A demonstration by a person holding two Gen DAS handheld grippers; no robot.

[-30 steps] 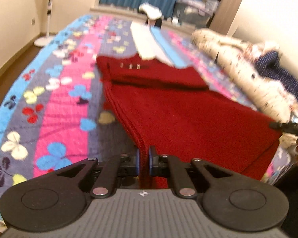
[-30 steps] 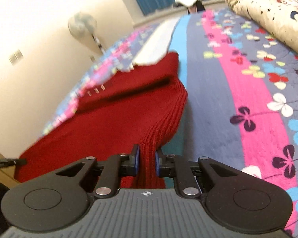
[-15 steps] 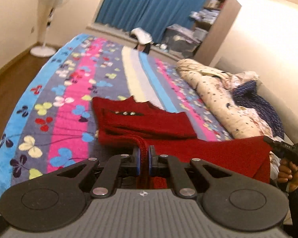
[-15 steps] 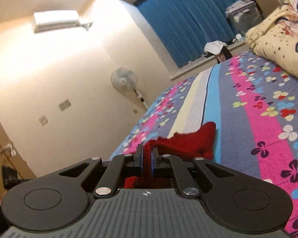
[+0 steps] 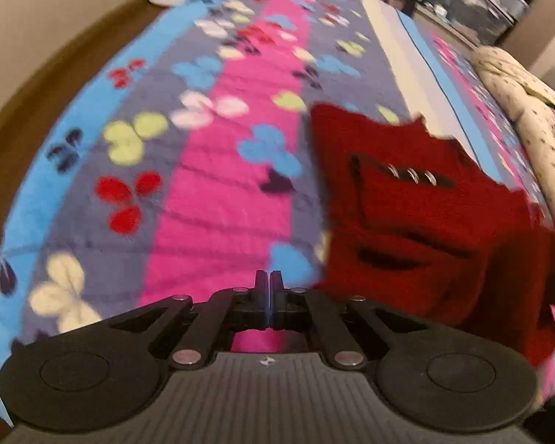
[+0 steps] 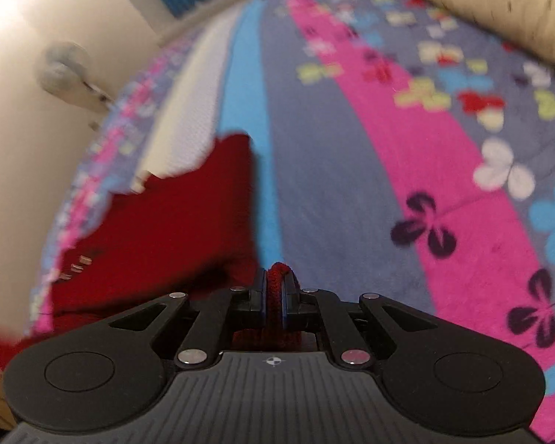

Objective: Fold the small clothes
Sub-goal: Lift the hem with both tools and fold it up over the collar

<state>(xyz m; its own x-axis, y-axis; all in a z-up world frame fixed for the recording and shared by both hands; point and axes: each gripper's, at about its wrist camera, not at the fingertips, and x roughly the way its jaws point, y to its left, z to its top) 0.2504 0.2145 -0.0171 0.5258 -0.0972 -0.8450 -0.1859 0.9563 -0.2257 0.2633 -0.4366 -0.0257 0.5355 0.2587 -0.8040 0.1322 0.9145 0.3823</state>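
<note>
The left gripper point(image 5: 269, 285) hangs over the pink stripe of the butterfly bedspread point(image 5: 218, 192), its two fingers pressed together with nothing between them. Just to its right, the red knit sweater point(image 5: 425, 229) lies bunched and partly folded on the bedspread, three small metallic buttons point(image 5: 412, 175) showing in a row on its upper layer; its far edge reaches the white and light-blue stripes. The right gripper point(image 6: 274, 292) is clamped on a ribbed fold of the sweater point(image 6: 159, 236), a red roll of knit showing between its fingers and spilling back under the mechanism. From there the garment spreads away to the left across the bedspread point(image 6: 351, 170). A cream patterned duvet point(image 5: 529, 118) is heaped along the bed's right side, and a white standing fan point(image 6: 66, 70), blurred, stands by the wall beyond the bed's left edge.
</note>
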